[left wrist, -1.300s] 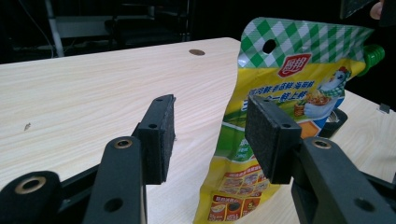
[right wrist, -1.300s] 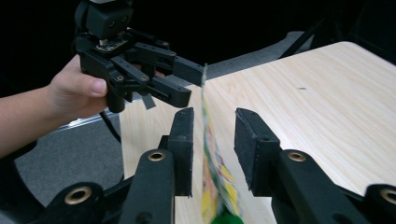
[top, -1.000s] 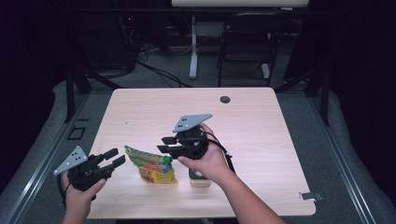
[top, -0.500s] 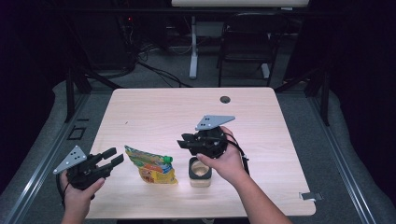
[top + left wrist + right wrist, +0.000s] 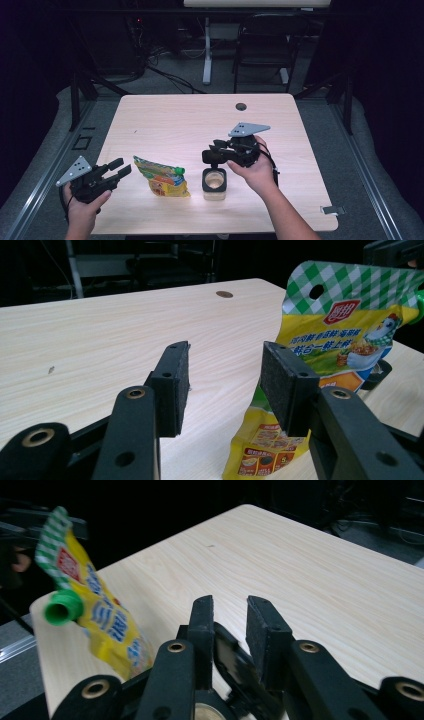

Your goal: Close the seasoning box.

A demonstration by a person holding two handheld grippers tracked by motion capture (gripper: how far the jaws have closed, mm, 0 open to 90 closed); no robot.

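Movement shows in the high view: the right tongs (image 5: 209,156) have drifted right off the square black-rimmed container (image 5: 214,180) on the counter (image 5: 175,120), their jaws just closing with nothing clamped, likely a release. Left tongs (image 5: 225,375) gape beside the standing spouted food pouch (image 5: 345,335). Right gripper view cuts off the container (image 5: 227,667) below half-narrowed jaws.

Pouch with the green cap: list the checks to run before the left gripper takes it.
1. Left gripper jaws open: ok.
2. Yellow spout pouch held by neither gripper: ok.
3. Pouch centred between the left jaws: not ok, in the left gripper view it sits off toward the right-hand jaw.
4. Right gripper away from the pouch: ok, it is by the black-rimmed container; its jaws have just been closing, with nothing gripped between them.
5. Green cap screwed tight: cannot tell.
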